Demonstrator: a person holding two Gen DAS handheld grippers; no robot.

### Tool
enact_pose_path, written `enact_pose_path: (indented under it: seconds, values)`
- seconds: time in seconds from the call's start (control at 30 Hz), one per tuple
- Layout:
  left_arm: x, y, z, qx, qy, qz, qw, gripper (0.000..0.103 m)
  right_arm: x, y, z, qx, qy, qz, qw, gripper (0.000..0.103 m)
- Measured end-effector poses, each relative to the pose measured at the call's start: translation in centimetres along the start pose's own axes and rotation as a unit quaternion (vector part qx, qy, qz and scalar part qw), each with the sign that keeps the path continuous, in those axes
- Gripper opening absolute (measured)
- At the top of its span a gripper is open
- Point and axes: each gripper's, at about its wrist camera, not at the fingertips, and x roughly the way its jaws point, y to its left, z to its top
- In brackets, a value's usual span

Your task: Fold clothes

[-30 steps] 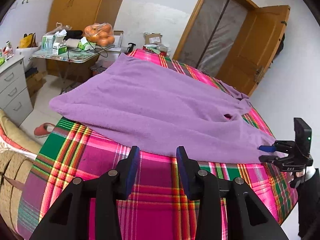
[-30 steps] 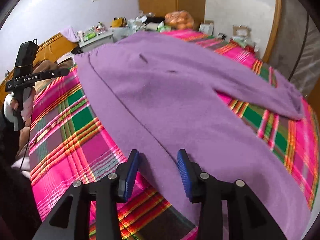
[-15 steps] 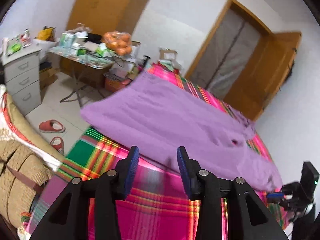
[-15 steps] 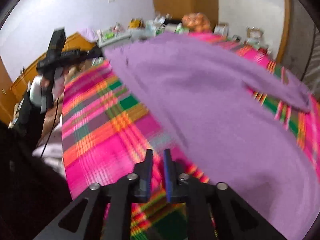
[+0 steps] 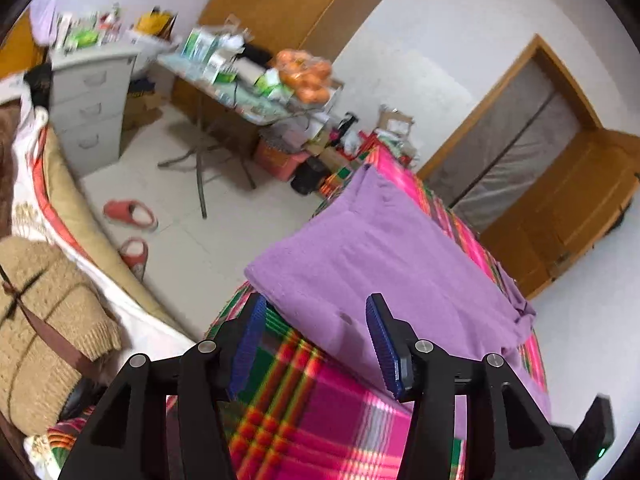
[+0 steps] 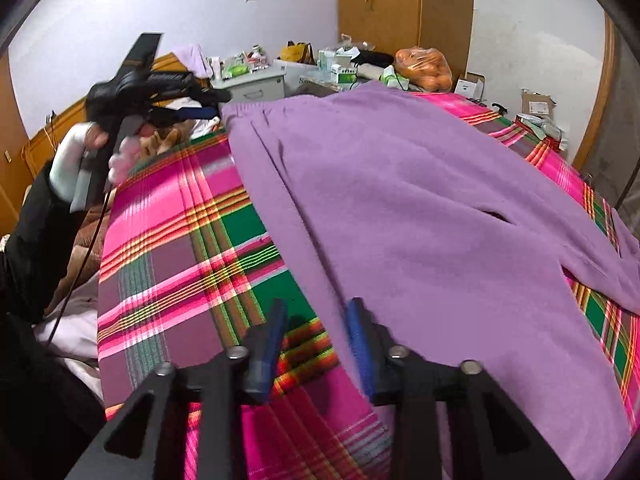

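A purple knit garment (image 5: 380, 264) lies spread flat on the plaid bed cover (image 5: 304, 408). In the left wrist view my left gripper (image 5: 316, 346) is open, low over the cover, just short of the garment's near left corner. The right wrist view shows the same garment (image 6: 420, 200) from the other side. My right gripper (image 6: 316, 346) is open there, with the garment's near edge running between its fingers. Also in that view, a hand holds the left gripper (image 6: 222, 104) beside the garment's far corner. The right gripper's black body (image 5: 596, 436) shows at the lower right.
Left of the bed lie red slippers (image 5: 130, 214) on the tiled floor. A grey drawer cabinet (image 5: 92, 108) and a cluttered folding table with a bag of oranges (image 5: 308, 78) stand behind. A wooden door (image 5: 568, 216) is at the right. A tan blanket (image 5: 44, 328) sits at the left.
My left gripper has moved left toward the garment's corner, staying open. My right gripper was open, nearly shut half a second ago, and is open again at the garment's edge.
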Motion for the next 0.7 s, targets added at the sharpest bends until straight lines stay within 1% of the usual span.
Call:
enact_pose_path:
  seconds: [0.03, 0.07, 0.13, 0.17, 0.23, 0.27, 0.3, 0.43, 0.47, 0.53, 0.6, 0.63, 0.7]
  values:
    - [0.6, 0.3, 0.3, -0.009, 0.006, -0.001, 0.9999, 0.054, 0.2, 0.1, 0.0, 0.000, 0.002, -0.001, 1.000, 0.018]
    - [1.2, 0.6, 0.5, -0.017, 0.012, -0.003, 0.9998, 0.054, 0.4, 0.2, 0.1, 0.000, 0.005, -0.001, 1.000, 0.013]
    - [2.2, 1.3, 1.0, -0.034, 0.022, -0.016, 0.9991, 0.053, 0.6, 0.1, 0.2, 0.006, 0.004, -0.002, 1.000, 0.006]
    - [2.6, 1.5, 1.1, -0.037, 0.024, -0.021, 0.9988, 0.052, 0.4, 0.0, 0.3, 0.011, 0.001, -0.003, 1.000, 0.004]
    - [3.2, 1.7, 1.4, -0.036, 0.027, -0.025, 0.9987, 0.039, 0.1, -0.3, 0.5, 0.020, -0.008, -0.006, 1.000, 0.003]
    - [3.1, 1.6, 1.5, -0.031, 0.025, -0.026, 0.9989, 0.020, -0.1, -0.5, 0.6, 0.023, -0.012, -0.007, 1.000, 0.003]
    - [2.8, 1.5, 1.6, -0.026, 0.021, -0.027, 0.9990, 0.012, -0.4, -0.4, 0.7, 0.024, -0.016, -0.005, 1.000, 0.003]
    - [0.8, 1.6, 2.1, -0.022, 0.007, -0.058, 0.9981, 0.009, -1.9, 0.3, 1.1, 0.015, -0.032, 0.006, 0.999, 0.003]
    - [0.2, 1.4, 2.2, -0.021, 0.003, -0.072, 0.9972, 0.009, -2.3, 0.6, 1.1, 0.009, -0.037, 0.010, 0.999, 0.003]
    - [-1.1, 1.5, 2.5, -0.018, -0.006, -0.101, 0.9947, 0.009, -3.2, 1.1, 0.8, 0.001, -0.047, 0.033, 0.998, 0.003]
    - [-1.7, 1.7, 2.7, -0.010, -0.010, -0.116, 0.9931, 0.009, -3.7, 1.4, 0.2, -0.003, -0.051, 0.058, 0.997, 0.003]
    - [-1.4, 2.0, 2.5, -0.006, -0.002, -0.109, 0.9940, 0.009, -3.2, 1.4, -0.3, -0.006, -0.035, 0.063, 0.997, 0.003]
    - [-0.2, 2.8, 1.8, 0.004, 0.024, -0.081, 0.9964, 0.009, -2.0, 1.6, -1.3, -0.008, 0.003, 0.068, 0.998, 0.003]
